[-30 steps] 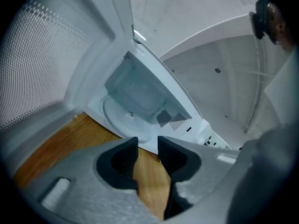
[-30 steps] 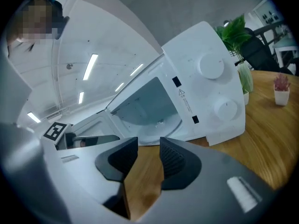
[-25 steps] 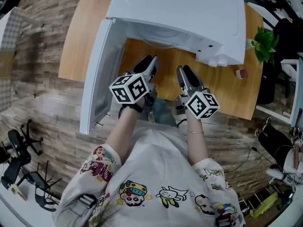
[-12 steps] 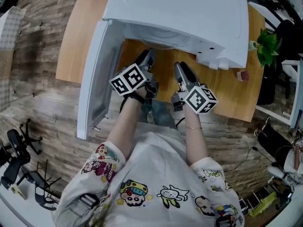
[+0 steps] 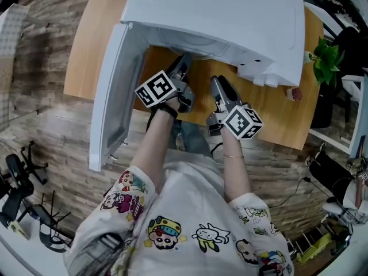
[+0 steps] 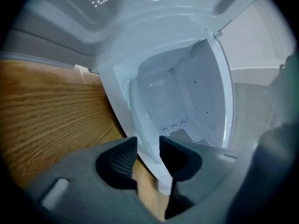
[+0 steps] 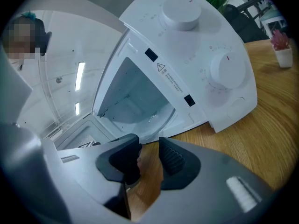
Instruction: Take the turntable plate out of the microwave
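The white microwave (image 5: 230, 10) stands w/ door (image 5: 115, 91) open; clear glass turntable plate (image 6: 139, 108) still on cavity floor. Your left gripper (image 6: 148, 146), jaws just spread wider, & right gripper (image 7: 149, 148) gape empty. Grab, lift-out left.

Way into microwave (image 5: 230, 16) cavity (image 7: 133, 99) open, straight ahead. Swung-out door (image 5: 115, 91) walls off L side; knob panel (image 7: 205, 55) on R. Room over table (image 5: 279, 111) in front.

In the head view the microwave (image 5: 218, 16) hides its own cavity under its top, and the upper picture edge cuts off its back. In the left gripper view the turntable plate cannot be told from the pale cavity (image 6: 173, 97).
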`<action>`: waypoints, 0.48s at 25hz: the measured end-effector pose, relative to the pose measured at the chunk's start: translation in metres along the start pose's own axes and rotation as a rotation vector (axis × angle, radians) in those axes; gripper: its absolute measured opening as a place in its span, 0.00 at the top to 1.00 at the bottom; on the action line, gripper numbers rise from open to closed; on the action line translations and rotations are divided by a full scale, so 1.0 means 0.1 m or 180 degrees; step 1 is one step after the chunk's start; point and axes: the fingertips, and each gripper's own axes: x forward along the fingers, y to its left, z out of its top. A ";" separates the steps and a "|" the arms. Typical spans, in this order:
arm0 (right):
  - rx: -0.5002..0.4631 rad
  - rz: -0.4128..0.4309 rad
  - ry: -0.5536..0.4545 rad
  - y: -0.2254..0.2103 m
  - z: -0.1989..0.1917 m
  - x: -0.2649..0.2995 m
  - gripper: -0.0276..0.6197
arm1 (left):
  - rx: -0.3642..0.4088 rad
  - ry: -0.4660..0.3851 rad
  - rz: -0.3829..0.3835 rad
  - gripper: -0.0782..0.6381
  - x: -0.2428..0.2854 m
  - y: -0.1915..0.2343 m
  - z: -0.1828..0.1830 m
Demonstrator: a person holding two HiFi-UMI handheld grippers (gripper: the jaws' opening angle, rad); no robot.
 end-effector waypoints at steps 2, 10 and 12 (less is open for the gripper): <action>0.0004 -0.0006 -0.0003 -0.02 0.00 -0.01 0.75 | -0.0038 -0.0023 -0.0006 0.71 0.03 0.01 0.01; 0.0030 0.0007 0.0002 -0.02 0.00 -0.01 0.75 | -0.0202 -0.0174 -0.0002 0.82 0.03 0.07 0.03; 0.0035 0.0012 0.0000 -0.02 0.00 -0.02 0.75 | -0.0243 -0.0193 0.0008 0.82 0.02 0.07 0.01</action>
